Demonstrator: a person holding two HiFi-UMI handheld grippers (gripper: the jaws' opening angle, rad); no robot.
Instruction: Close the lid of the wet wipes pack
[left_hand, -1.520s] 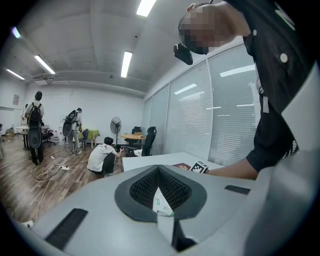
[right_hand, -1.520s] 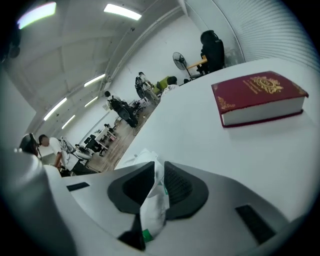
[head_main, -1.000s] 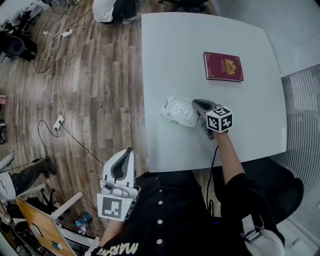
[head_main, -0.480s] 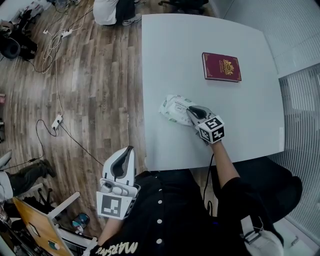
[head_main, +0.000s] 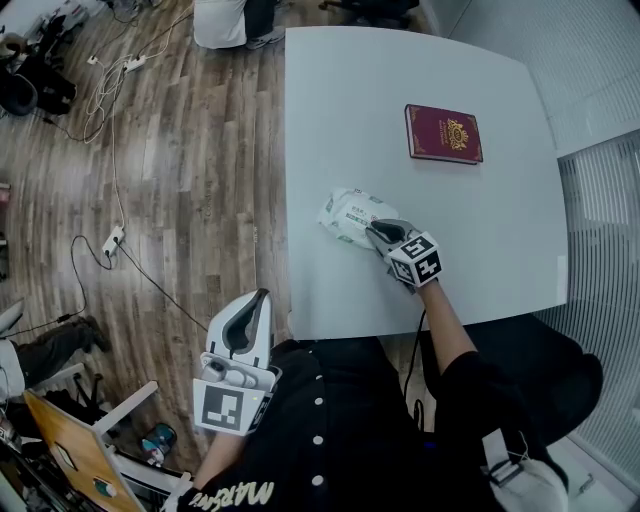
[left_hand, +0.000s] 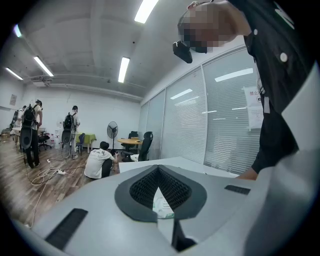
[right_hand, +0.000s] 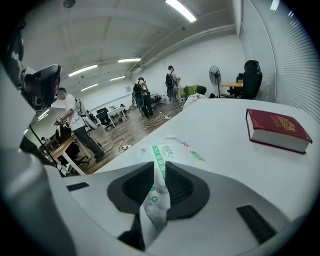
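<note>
The wet wipes pack (head_main: 347, 215) is laid on the table (head_main: 480, 230) near its left edge, toward the near side. The book (head_main: 443, 133) is set farther back and to the right, well apart from the pack. The right gripper (head_main: 378, 236) is placed at the pack's near right end. Its jaws have just been opened a little, and the pack's end is seemingly between them. The left gripper (head_main: 250, 310) is held off the table, over the floor (head_main: 190, 150), left of the near corner. A power strip (head_main: 114, 243) is laid on the floor, well left of the table.
</note>
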